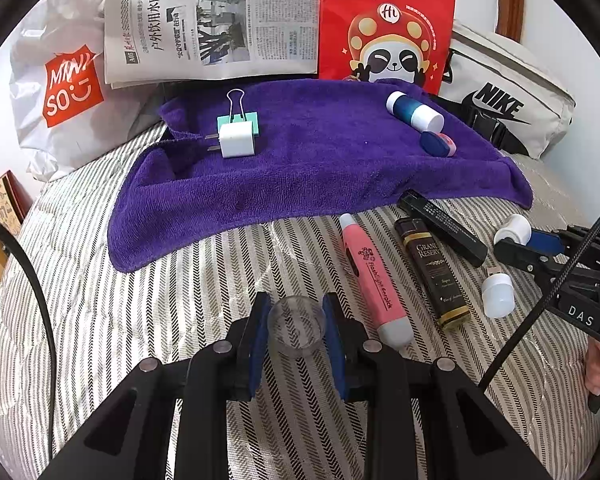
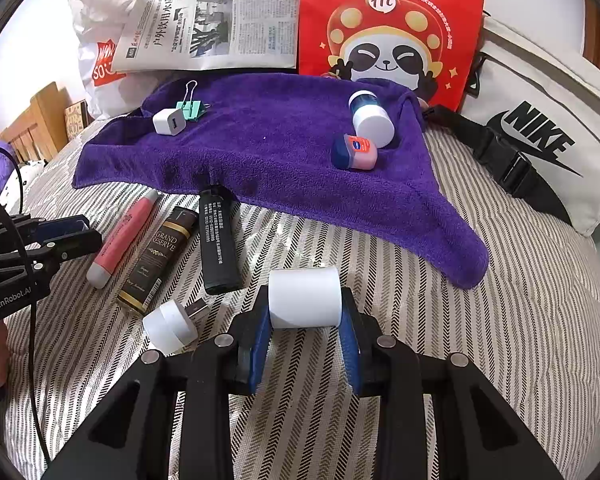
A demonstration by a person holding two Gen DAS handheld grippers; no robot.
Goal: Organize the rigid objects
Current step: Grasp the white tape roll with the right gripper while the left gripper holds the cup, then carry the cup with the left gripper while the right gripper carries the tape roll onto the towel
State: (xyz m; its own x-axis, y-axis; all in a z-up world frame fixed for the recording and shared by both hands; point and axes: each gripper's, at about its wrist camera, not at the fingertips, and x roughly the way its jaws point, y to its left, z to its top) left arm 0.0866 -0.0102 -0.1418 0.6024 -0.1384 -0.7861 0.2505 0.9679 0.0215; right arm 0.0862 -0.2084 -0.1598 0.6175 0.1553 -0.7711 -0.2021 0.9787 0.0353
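In the left wrist view my left gripper is shut on a small clear plastic cup, just above the striped bedspread. My right gripper is shut on a white cylinder; the left wrist view shows that white cylinder at the right. A purple towel holds a white charger plug, a teal binder clip, a blue bottle with a white cap and a small blue-and-pink jar. A pink earpick pen, a brown lighter, a black box and a white USB light lie on the bedspread.
A folded newspaper, a red panda bag, a white shopping bag and a white waist bag with a black buckle strap line the far side. A cable hangs from the right gripper. Wooden furniture stands at the left.
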